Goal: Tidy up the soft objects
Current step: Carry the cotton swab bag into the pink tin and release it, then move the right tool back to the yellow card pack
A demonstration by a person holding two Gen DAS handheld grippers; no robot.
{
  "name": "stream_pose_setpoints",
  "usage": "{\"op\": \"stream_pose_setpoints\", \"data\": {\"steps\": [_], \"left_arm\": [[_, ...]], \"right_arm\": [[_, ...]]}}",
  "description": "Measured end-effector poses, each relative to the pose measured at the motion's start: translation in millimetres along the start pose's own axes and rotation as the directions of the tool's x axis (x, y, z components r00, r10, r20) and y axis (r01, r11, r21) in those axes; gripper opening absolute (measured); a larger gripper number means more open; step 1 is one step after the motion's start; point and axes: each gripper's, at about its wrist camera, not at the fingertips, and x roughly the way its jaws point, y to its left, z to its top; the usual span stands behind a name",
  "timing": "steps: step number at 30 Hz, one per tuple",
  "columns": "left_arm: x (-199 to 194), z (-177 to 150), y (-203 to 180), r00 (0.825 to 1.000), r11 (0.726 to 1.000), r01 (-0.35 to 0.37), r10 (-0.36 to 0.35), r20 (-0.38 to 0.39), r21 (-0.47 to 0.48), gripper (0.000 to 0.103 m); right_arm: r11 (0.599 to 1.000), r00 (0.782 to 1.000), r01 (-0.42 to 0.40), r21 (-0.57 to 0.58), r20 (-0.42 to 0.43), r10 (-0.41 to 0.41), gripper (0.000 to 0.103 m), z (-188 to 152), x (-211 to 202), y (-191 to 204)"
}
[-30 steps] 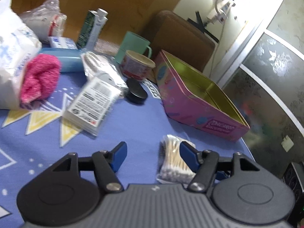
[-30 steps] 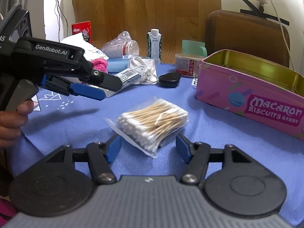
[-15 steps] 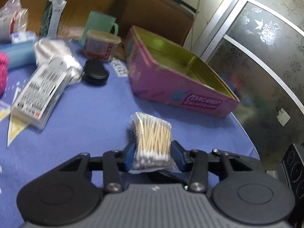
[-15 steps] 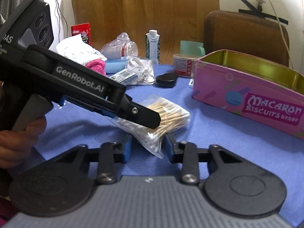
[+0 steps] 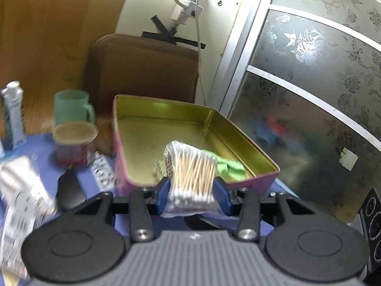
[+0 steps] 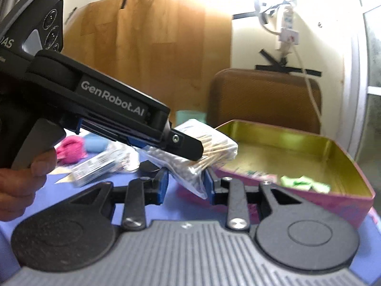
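Note:
A clear bag of cotton swabs hangs in the air in front of the open pink biscuit tin. My left gripper is shut on the bag's middle. In the right wrist view the left gripper reaches in from the left, still holding the bag of cotton swabs. My right gripper is shut on the bag's lower corner. The tin lies just behind, with a green soft piece on its gold floor. A pink knitted item lies on the blue cloth at the left.
Left of the tin stand a green mug, a small printed cup and a carton. A black lid-like object and a flat packet lie nearer. A brown chair back rises behind the tin. A hand holds the left gripper.
Both grippers closed on the swab bag, which lay on the blue cloth. It has been lifted and carried toward the tin, which now sits close and central in both views.

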Motion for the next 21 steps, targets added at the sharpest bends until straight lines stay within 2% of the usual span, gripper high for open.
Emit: {"op": "stream_pose_setpoints", "data": {"steps": [9,14,16,19,21], "left_arm": [[59,33,2,0.999,0.999,-0.034,0.035,-0.020,0.027,0.040],[91,50,8,0.996,0.995,-0.090,0.090,-0.011,0.041,0.042],[103,54,12,0.992,0.991,-0.125,0.125,-0.009,0.044,0.051],[113,56,19,0.985,0.986,-0.168,0.168,-0.025,0.023,0.052],[107,52,24,0.989,0.989,-0.149,0.149,-0.024,-0.005,0.052]], "right_arm": [[0.997,0.998,0.048,0.057,-0.039,-0.046,0.035,14,38,-46],[0.991,0.995,0.079,0.107,-0.072,-0.072,0.035,20,67,-61],[0.988,0.992,0.108,0.108,-0.081,-0.100,0.038,20,82,-61],[0.975,0.974,0.208,0.081,-0.107,-0.199,0.044,18,109,-62],[0.970,0.972,0.213,0.114,-0.128,-0.199,0.044,13,114,-69]]}}
